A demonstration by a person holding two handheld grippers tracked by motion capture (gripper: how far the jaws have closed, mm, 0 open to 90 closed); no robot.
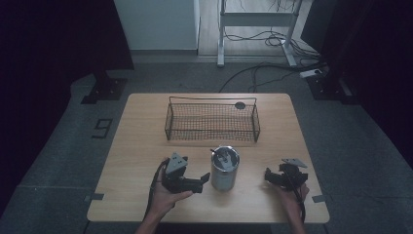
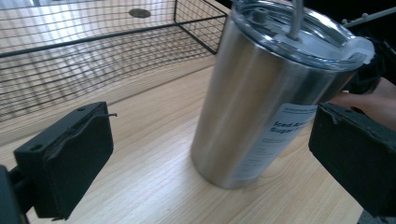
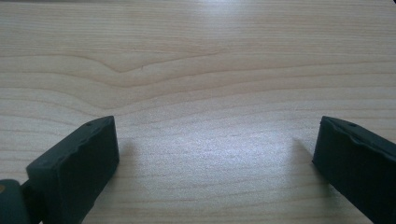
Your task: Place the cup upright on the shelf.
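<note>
I've got the steel tumbler (image 1: 224, 167) as my landmark: it stands upright on the table (image 1: 141, 146), between both hands, just on the near side of the wire basket (image 1: 212, 121), not touching it. Clear lid on, w/ a straw poking up thru it; label faces my left cam. Left gripper (image 1: 198, 184) sits right beside the tumbler, on its left, jaws spread wide & pointed at it; in the left gripper view the tumbler (image 2: 261, 107) fills the gap between the two pads, but neither pad touches metal yet, so no grip. Right gripper (image 1: 268, 176) is on the tumbler's other side, a bit further off, also spread apart, nothing between its jaws, just bare wood grain in the right gripper view. Basket behind the tumbler is empty as far as I can see; a small dark round spot (image 1: 239, 105) shows at its far rim, can't tell if it's in the basket or on the table beyond. Progress, my read: early. Approach w/ the left is basically done, tumbler lined up in the opening. Left to do, I reckon: close on the body, lift it straight so the lid & straw stay put, carry it back over the near basket wall, set it down inside, let go.
</note>
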